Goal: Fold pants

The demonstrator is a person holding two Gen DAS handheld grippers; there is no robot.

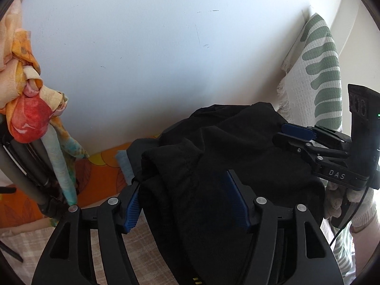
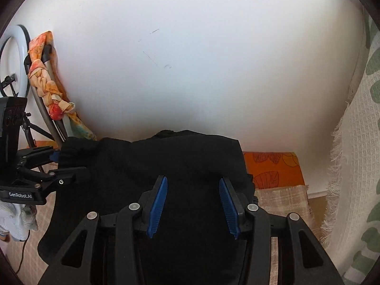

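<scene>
Lying bunched and creased, the black pants [image 1: 237, 147] sit between both open tongs.

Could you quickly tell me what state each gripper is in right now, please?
Left gripper: open, fingers astride a bunched part of the black pants.
Right gripper: open, over the pants, gripping nothing.

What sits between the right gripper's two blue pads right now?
Only the black pants: in the right wrist view, their fabric fills the gap of the open right gripper. Whether the pads touch them is unclear.
</scene>
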